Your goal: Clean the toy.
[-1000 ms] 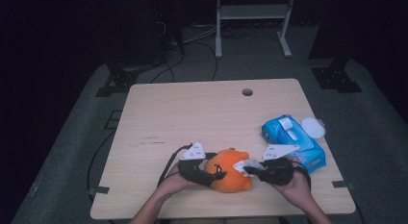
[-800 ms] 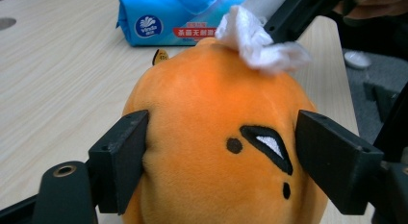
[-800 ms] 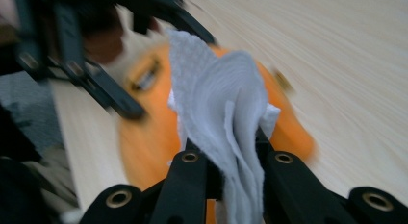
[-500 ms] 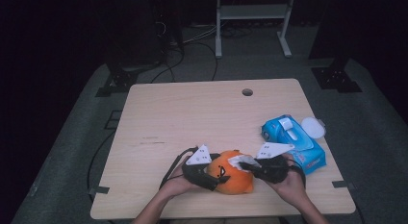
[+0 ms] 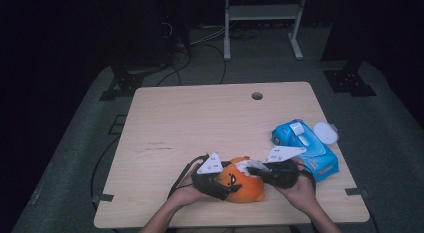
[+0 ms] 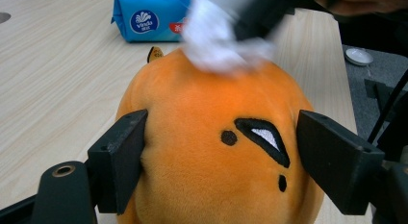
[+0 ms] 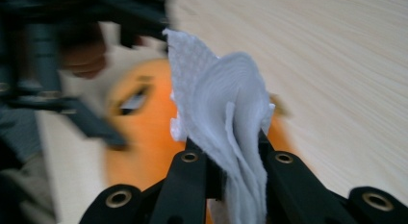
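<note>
An orange plush toy (image 5: 245, 188) with a black-and-white stitched face (image 6: 260, 137) lies near the table's front edge. My left gripper (image 6: 221, 137) has a jaw on each side of the toy with both pads pressing into it; its jaws have just been closing on the toy. My right gripper (image 7: 226, 152) is shut on a crumpled white tissue (image 7: 226, 99). In the left gripper view the tissue (image 6: 216, 36) rests on the top of the toy. In the high view the left gripper (image 5: 220, 185) is at the toy's left and the right gripper (image 5: 262, 173) at its upper right.
A blue tissue pack (image 5: 305, 148) lies right of the toy, close behind my right hand, with a white lid (image 5: 325, 132) beside its far corner. A small round hole (image 5: 257, 96) sits near the table's far edge. Cables trail from both grippers.
The left gripper has edged a little to the right against the toy. The right gripper with its tissue has shifted slightly left over the toy's top.
</note>
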The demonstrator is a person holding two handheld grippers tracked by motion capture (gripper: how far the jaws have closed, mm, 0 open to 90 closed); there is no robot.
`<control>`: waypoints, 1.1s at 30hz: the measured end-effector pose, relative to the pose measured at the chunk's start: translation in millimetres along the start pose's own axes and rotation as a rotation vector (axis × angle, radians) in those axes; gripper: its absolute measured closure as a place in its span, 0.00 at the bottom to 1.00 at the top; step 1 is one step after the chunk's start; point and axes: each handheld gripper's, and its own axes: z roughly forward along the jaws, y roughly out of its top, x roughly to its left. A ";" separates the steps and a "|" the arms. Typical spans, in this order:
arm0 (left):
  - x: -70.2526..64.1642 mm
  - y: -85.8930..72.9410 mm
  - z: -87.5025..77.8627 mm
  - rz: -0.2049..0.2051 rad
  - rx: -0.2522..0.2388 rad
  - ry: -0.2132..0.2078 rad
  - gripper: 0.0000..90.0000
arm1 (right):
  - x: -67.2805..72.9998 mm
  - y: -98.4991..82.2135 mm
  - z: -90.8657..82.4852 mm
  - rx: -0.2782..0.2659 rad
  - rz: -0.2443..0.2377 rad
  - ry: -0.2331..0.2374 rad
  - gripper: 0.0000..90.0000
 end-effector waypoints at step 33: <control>15.1 4.5 -10.6 0.041 -0.085 -0.038 0.19 | -9.9 -5.9 -7.3 -0.014 0.009 0.021 0.91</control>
